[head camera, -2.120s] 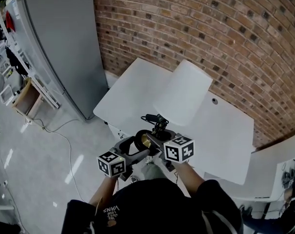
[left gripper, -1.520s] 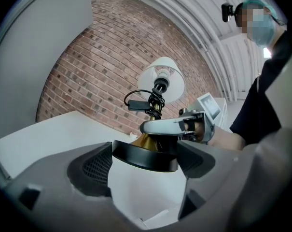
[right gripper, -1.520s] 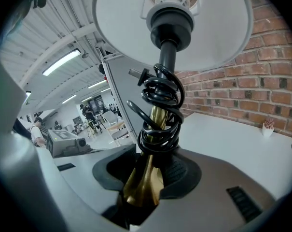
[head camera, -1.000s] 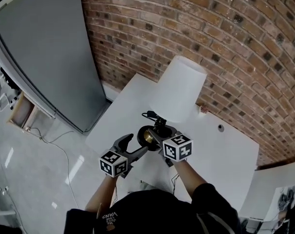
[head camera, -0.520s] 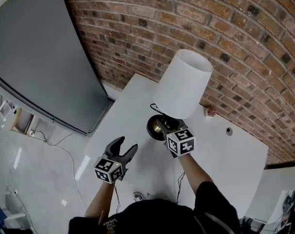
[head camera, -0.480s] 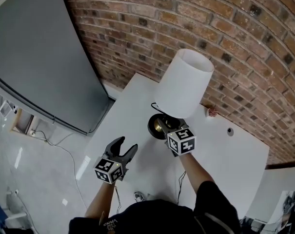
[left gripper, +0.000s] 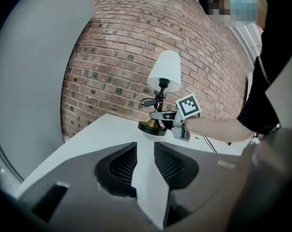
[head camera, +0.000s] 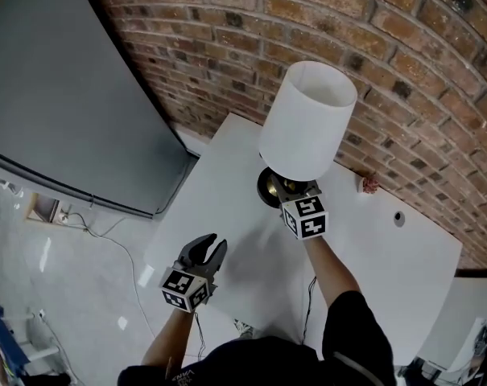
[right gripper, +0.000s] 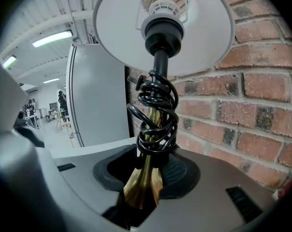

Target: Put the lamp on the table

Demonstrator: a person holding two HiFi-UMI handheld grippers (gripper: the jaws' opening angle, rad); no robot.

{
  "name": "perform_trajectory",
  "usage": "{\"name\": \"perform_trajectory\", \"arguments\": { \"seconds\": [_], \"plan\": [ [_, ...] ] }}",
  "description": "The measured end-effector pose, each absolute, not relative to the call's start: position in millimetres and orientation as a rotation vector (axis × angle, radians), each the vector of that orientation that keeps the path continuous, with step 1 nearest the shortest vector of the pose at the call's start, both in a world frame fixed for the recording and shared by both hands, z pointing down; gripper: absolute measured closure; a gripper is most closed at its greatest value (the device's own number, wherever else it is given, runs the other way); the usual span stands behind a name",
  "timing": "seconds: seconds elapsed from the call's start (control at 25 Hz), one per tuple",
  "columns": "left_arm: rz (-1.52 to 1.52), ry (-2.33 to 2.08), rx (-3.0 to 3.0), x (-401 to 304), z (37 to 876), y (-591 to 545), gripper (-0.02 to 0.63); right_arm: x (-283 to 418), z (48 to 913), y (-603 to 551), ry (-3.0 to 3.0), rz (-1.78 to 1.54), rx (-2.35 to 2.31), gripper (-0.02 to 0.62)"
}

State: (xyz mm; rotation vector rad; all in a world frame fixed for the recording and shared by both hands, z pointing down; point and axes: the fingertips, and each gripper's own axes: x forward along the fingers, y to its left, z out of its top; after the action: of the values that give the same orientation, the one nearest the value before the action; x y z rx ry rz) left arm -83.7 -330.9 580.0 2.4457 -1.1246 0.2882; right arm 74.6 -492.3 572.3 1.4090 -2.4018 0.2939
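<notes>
**A:** What is the right claw (right gripper: 146,175) on?

**B:** It's clamped on the lamp (left gripper: 160,88). Both pads press the brass stem (right gripper: 142,190) just below the coiled black cord (right gripper: 155,122). The lamp stands upright with its white shade (head camera: 307,119) on top.

**A:** Where does the lamp sit?

**B:** Its round base (left gripper: 152,127) is down at the white surface (head camera: 219,191), on the far side near the brick wall (head camera: 211,47). I can't tell whether it fully rests there.

**A:** And the left claw (left gripper: 145,166)?

**B:** It's well apart from the lamp, over the near part of the surface. Its jaws have just been closing. A narrow gap remains, with nothing between them.
</notes>
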Motion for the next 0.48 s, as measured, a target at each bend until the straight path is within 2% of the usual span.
{"name": "perform_trajectory", "arguments": {
  "seconds": [0.32,0.48],
  "plan": [
    [0.333,-1.197,2.419,-84,593,-352,0.585,80,593,-531,-2.398,0.257,1.461,0.462],
    [0.319,-1.221,2.387,-85,603,-357,0.598,83,603,-545,-2.382,0.230,1.495,0.463]
  ]
}}
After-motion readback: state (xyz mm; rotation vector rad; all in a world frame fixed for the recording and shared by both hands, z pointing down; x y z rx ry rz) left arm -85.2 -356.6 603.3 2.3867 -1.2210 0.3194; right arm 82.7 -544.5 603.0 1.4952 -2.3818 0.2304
